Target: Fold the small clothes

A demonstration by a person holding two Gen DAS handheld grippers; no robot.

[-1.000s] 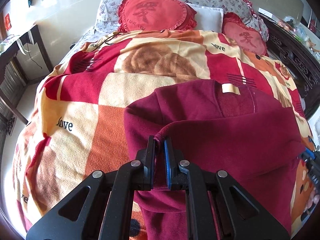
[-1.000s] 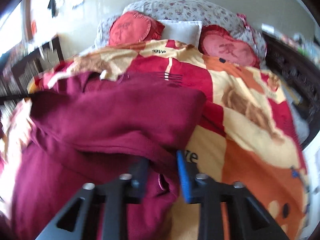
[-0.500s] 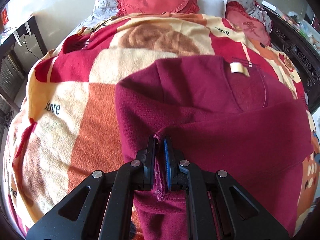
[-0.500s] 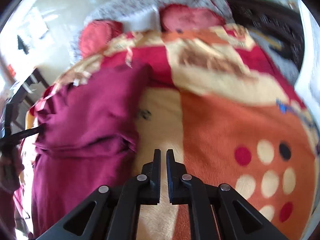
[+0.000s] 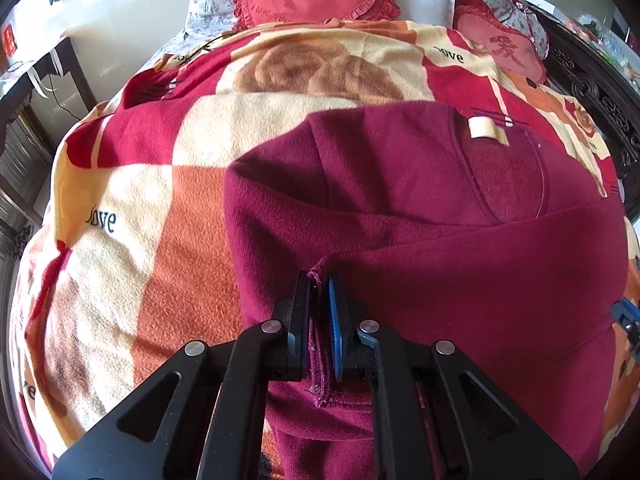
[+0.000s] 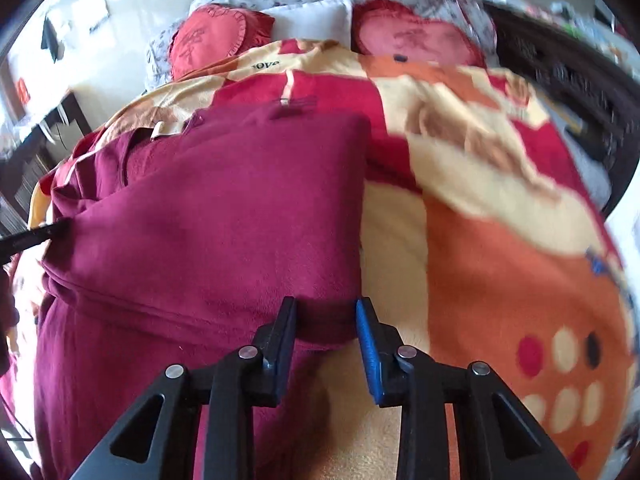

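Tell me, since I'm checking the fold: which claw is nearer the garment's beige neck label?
Left. The left claw pinches fabric below the label; the right claw sits at the opposite edge.

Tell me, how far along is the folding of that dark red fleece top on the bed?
Partly done. The dark red fleece top lies on the patterned orange and red blanket with one layer already folded across it. In hand: the left tool is shut on a hem edge; the right tool is opening, astride the folded edge without pressing on it. Left: releasing that edge and the final folds, judging by the loose lower part.
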